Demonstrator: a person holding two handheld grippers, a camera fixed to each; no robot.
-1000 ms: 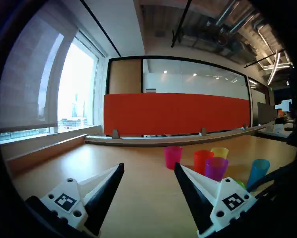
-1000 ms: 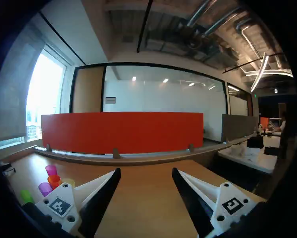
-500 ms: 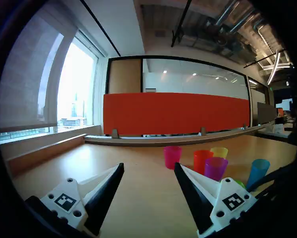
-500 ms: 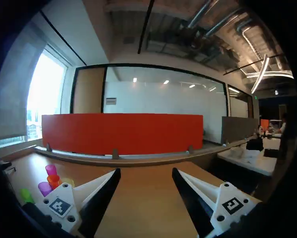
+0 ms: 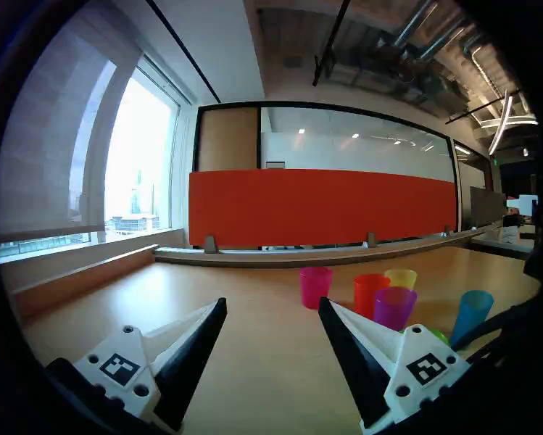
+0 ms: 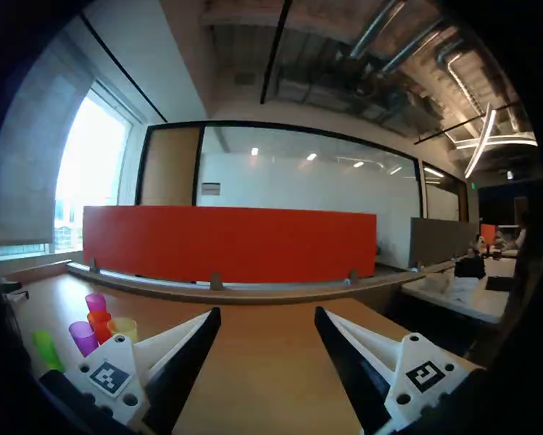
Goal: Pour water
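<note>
Both agape, empty: left hand-held gripper, right hand-held gripper; coloured cups on table before orange divider.

Plastic on smooth wood, mostly

Your counter looks like light wood or wood laminate, smooth with a soft satin sheen. The cups look like translucent coloured plastic, slightly glossy. Your fingers are matt white plastic with matt black inner faces. The orange divider reads flat and matt, the wall behind it is shiny glass, and the ceiling pipes are bare dull metal.
</note>
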